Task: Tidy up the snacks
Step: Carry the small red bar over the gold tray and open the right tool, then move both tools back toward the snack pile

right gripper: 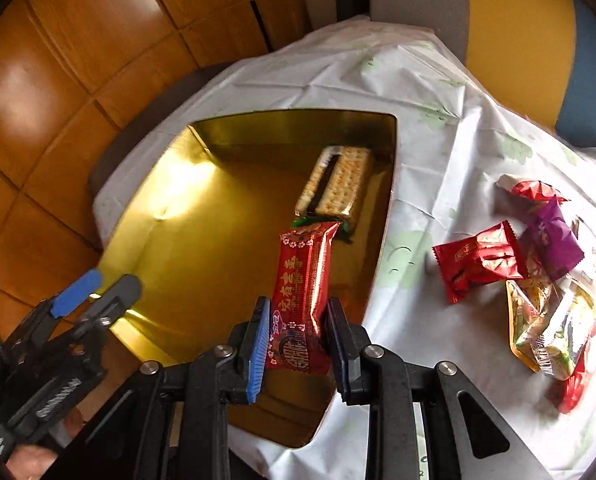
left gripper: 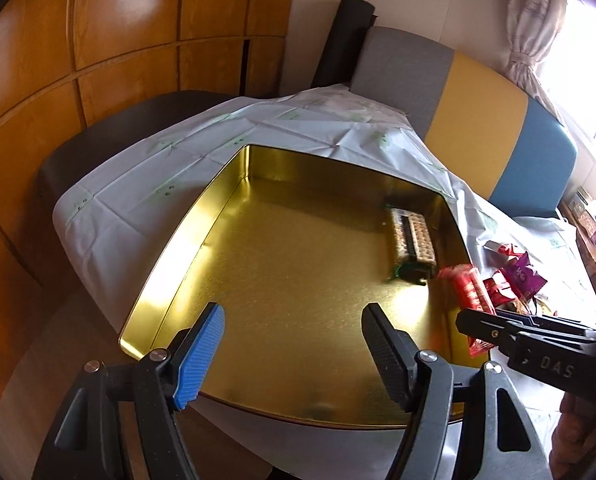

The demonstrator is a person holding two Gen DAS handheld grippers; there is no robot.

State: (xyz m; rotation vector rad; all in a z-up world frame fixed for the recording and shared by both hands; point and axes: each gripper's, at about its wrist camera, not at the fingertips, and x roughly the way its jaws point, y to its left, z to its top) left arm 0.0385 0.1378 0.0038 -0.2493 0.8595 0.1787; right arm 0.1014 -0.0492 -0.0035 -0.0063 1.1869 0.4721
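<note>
A long red snack packet [right gripper: 304, 284] hangs above the gold tin [right gripper: 202, 232], and my right gripper [right gripper: 298, 340] is shut on its near end. In the left wrist view the same red packet [left gripper: 468, 292] shows over the gold tin's [left gripper: 258, 264] right rim, held by the right gripper [left gripper: 480, 330]. A cracker pack [right gripper: 338, 184] lies inside the tin along its right wall; the left wrist view shows the cracker pack [left gripper: 412, 236] too. My left gripper [left gripper: 292, 354] stands open over the tin's near edge with nothing between its fingers; it also appears as the left gripper [right gripper: 98, 288] at the tin's left.
A pile of loose snacks [right gripper: 538, 280] in red, purple and gold wrappers lies on the white tablecloth [right gripper: 438, 92] right of the tin. A grey, yellow and blue sofa [left gripper: 478, 112] stands behind the table. Orange wooden floor [left gripper: 38, 80] lies to the left.
</note>
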